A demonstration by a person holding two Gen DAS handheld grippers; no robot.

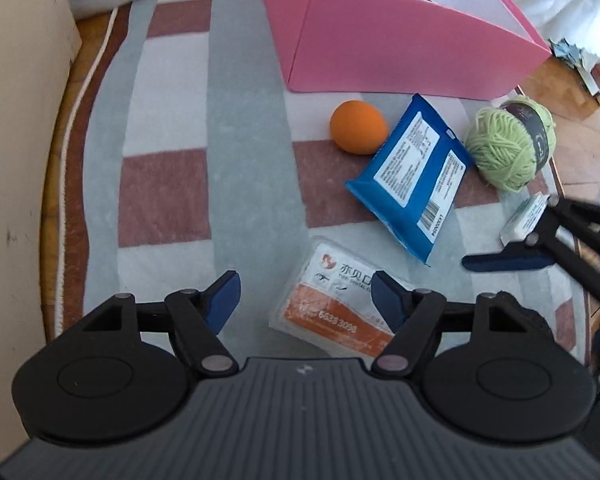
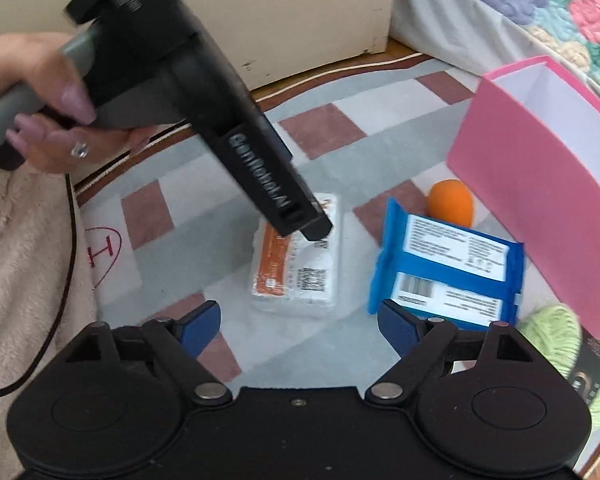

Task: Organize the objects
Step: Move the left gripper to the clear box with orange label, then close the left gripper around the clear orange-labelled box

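A white and orange packet lies on the checked rug, just ahead of my open, empty left gripper. A blue wipes pack, an orange ball and a green yarn ball lie beyond, near the open pink box. My right gripper is open and empty above the rug; its blue fingertips show at the right of the left wrist view, beside a small white box.
A cream cabinet stands on the left of the rug. A floral bedspread hangs behind the pink box. The left gripper's body and the hand holding it cross the right wrist view. A beige fleece lies at the left.
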